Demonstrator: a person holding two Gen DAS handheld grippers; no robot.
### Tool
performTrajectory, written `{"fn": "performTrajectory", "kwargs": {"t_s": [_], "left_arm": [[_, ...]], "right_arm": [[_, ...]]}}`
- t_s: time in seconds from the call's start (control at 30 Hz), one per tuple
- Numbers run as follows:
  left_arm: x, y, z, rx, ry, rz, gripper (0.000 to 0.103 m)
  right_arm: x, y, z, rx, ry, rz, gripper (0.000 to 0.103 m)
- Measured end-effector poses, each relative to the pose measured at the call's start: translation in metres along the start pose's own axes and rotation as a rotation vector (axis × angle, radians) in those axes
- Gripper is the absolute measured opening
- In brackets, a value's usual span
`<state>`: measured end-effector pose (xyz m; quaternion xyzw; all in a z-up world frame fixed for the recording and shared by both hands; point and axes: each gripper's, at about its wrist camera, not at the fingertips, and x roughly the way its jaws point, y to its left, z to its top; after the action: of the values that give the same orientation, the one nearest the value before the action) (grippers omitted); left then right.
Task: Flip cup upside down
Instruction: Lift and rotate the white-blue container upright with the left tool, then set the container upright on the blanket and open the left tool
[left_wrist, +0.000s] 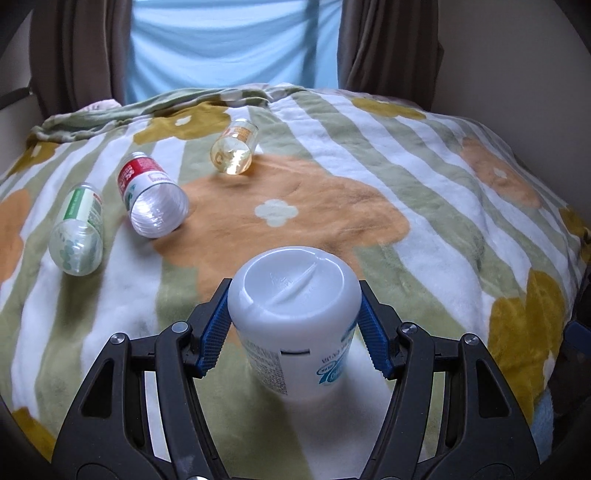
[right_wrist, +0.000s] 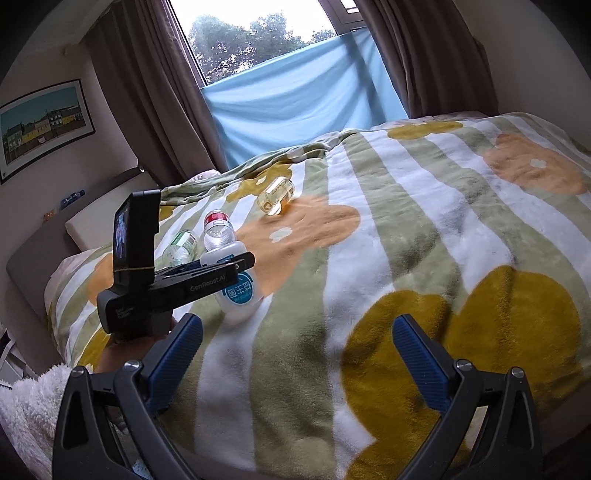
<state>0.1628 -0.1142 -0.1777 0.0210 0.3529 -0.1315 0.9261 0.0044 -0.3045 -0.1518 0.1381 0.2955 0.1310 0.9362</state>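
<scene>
Left gripper (left_wrist: 294, 314) has its jaws clamped on the white cup (left_wrist: 295, 317), bottom up, mouth down on the blanket (left_wrist: 406, 206) at the near middle of the bed. Right gripper (right_wrist: 295, 354) hovers over the blanket, jaws spread wide, holding nothing. Three clear cups lie on their sides farther left: green-label cup (left_wrist: 78, 236), red-label cup (left_wrist: 153, 199), yellow cup (left_wrist: 234, 147).

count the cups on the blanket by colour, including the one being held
white cup, upside down on the blanket, held by the left gripper: 1
clear cup with red label: 1
clear cup with green label: 1
clear yellowish cup: 1
total: 4
</scene>
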Motion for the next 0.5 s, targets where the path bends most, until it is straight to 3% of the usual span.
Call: {"fn": "performTrajectory", "kwargs": {"t_s": [0.43,0.5], "left_arm": [[-0.0035,0.0027,-0.0076,-0.034,0.019,-0.001,0.061],[-0.0034,0.0035,-0.0072,-0.040,0.029,0.007,0.065]], "right_arm": [[0.0020,0.0055,0.0016,-0.015,-0.001,0.007,0.103],[0.0032,0.0069,0.0016,-0.019,0.002,0.008,0.103]]}}
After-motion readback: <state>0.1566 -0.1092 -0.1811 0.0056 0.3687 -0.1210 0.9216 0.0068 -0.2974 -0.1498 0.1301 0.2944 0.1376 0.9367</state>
